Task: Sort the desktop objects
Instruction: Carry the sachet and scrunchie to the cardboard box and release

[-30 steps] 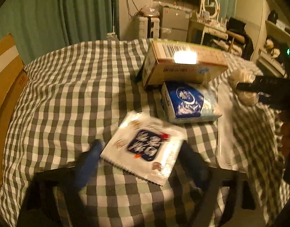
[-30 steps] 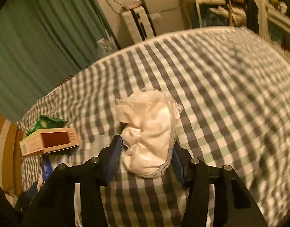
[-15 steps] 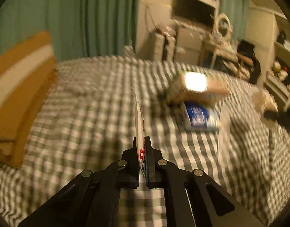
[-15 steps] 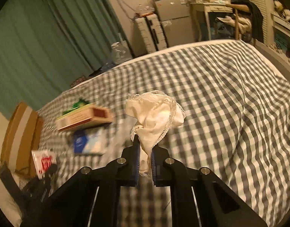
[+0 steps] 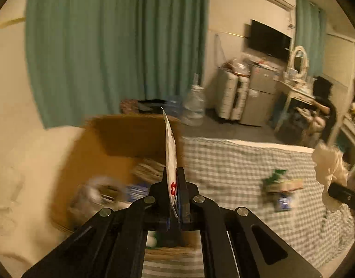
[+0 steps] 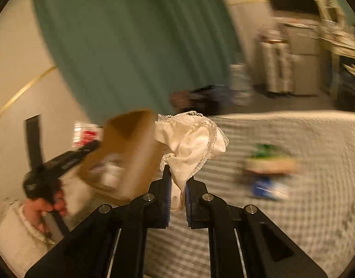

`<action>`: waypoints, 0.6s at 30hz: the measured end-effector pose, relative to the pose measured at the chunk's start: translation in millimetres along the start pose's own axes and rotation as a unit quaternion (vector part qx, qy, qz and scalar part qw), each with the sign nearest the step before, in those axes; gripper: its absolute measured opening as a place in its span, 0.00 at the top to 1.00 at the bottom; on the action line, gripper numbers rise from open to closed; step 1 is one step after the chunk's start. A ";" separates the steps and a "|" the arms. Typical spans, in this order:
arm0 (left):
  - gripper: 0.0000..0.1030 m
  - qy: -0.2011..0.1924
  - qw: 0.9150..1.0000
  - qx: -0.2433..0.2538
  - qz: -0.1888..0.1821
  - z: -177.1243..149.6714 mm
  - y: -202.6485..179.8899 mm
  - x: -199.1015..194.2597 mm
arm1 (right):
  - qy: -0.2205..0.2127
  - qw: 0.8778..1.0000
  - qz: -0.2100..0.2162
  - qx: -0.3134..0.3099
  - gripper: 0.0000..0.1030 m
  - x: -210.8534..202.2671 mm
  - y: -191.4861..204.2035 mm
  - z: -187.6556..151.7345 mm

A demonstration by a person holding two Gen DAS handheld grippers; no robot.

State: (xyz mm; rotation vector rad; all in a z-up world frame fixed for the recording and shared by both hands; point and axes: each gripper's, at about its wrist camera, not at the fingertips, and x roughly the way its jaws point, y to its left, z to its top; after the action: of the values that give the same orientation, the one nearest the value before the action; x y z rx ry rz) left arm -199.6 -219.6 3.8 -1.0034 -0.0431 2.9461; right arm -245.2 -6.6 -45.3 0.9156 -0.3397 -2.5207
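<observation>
My left gripper (image 5: 174,177) is shut on a flat white packet (image 5: 170,148) with a red mark, held edge-on above an open cardboard box (image 5: 112,148). My right gripper (image 6: 177,180) is shut on a crumpled white lace-edged cloth (image 6: 191,139) and holds it in the air above the checked tabletop (image 6: 293,220), next to the box (image 6: 131,153). The cloth also shows at the right edge of the left wrist view (image 5: 329,169). The left gripper with its packet (image 6: 84,135) shows at the left of the right wrist view.
The box holds several blurred items (image 5: 96,192). A tan carton (image 5: 284,185), a green packet (image 5: 275,176) and a blue pack (image 5: 284,201) lie on the checked cloth. Green curtains, a water bottle (image 5: 196,106) and furniture stand behind.
Both grippers have lifted their loads off the table and swung left to the cardboard box. The left one shut on the packet, the right one on the cloth.
</observation>
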 end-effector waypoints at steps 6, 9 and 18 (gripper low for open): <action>0.96 0.062 0.997 -0.010 0.034 -9.3 63.3 25.5 | 0.062 0.997 0.053 0.001 0.91 113.8 80.0 26.9; 0.87 0.069 0.997 -0.008 0.044 -13.8 78.2 36.5 | 0.075 0.996 0.055 0.010 0.90 159.8 89.6 34.2; 0.06 0.054 0.994 0.032 0.088 -30.5 64.6 52.6 | 0.053 0.995 0.057 0.056 0.35 137.0 51.0 38.6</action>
State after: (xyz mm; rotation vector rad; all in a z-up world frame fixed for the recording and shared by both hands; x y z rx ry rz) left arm -223.8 -281.7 -54.7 -1.2138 0.1472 3.0187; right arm -348.5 -113.6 -72.7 1.0364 -0.4888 -2.3588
